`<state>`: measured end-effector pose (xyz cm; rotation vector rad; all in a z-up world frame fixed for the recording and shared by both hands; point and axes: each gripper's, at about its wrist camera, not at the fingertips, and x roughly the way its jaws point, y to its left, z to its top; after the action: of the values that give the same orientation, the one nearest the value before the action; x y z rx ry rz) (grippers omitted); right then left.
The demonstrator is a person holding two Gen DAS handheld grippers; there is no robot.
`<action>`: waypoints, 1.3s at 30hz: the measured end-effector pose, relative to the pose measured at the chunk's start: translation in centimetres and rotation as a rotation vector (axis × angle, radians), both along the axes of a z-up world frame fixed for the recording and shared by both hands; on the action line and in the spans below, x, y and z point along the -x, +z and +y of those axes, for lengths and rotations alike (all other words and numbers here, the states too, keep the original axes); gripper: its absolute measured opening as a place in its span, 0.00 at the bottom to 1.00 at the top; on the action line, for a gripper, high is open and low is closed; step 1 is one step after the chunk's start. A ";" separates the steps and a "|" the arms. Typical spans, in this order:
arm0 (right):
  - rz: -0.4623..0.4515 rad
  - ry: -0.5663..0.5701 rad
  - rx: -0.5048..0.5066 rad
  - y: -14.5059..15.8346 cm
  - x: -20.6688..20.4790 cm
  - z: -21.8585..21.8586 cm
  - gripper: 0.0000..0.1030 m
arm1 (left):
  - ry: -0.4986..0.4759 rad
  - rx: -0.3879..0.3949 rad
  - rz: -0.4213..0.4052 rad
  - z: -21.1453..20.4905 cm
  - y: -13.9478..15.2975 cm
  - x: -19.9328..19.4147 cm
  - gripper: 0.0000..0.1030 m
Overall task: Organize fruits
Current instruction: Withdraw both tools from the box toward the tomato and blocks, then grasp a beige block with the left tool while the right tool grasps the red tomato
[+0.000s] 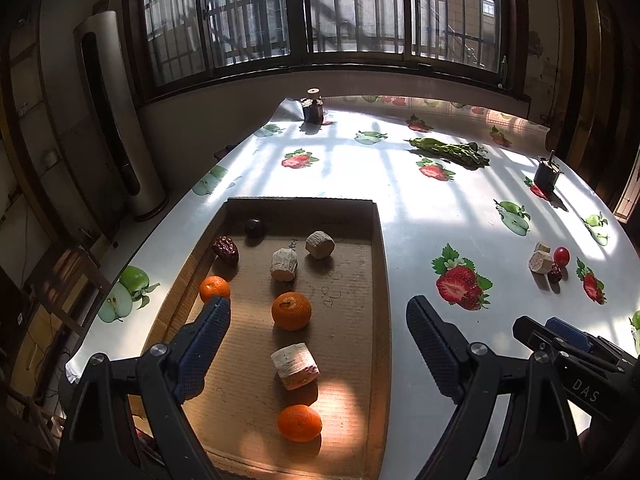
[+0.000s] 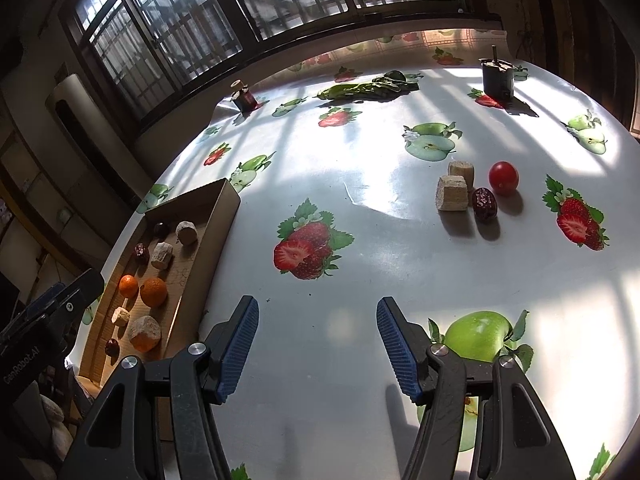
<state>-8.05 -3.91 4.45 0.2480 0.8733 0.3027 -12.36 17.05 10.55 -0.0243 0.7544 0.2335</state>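
**Fruit split between cardboard tray and open table**

A shallow brown corrugated cardboard tray (image 1: 376, 280) lies on the glossy white tablecloth printed with strawberries and apples (image 2: 360, 184). Inside it sit three dimpled orange mandarins (image 1: 291, 311), rough beige cylindrical chunks (image 1: 295, 365), a wrinkled dark red date (image 1: 225, 249) and a small dark round fruit (image 1: 255, 227). Well to the right, on bare cloth, two more beige cylindrical pieces (image 2: 452, 193), a second wrinkled date (image 2: 485, 204) and a smooth red cherry tomato (image 2: 503, 177) cluster close together. The left gripper (image 1: 318, 332) hangs over the tray's near end, its blue ribbed pads spread wide, holding nothing. The right gripper (image 2: 318, 346) hovers above the cloth, likewise spread and empty.
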 end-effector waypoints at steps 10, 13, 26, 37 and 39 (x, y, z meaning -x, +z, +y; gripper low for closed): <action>-0.053 -0.169 0.030 3.1 -0.6 -9.3 0.64 | -0.023 0.047 0.037 -0.1 -1.2 -0.7 0.87; -0.040 -0.269 0.078 3.6 -1.4 -13.5 0.66 | -0.046 0.075 0.059 -0.9 -1.9 -1.2 0.87; 0.068 -0.218 0.043 0.0 -11.2 -14.0 0.66 | -0.230 0.081 0.095 -7.1 -2.9 -3.3 0.87; 0.041 -0.152 0.122 -2.5 -12.7 -12.3 0.53 | -0.384 0.164 0.162 -14.2 -5.3 -10.0 0.79; 0.039 -0.142 0.134 -2.7 -12.7 -12.2 0.33 | -0.411 0.228 0.191 -15.1 -6.3 -11.5 0.71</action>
<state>4.62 -16.12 1.78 0.1905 0.9062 0.1069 -0.82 1.90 4.30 -0.0631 0.9545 -0.2460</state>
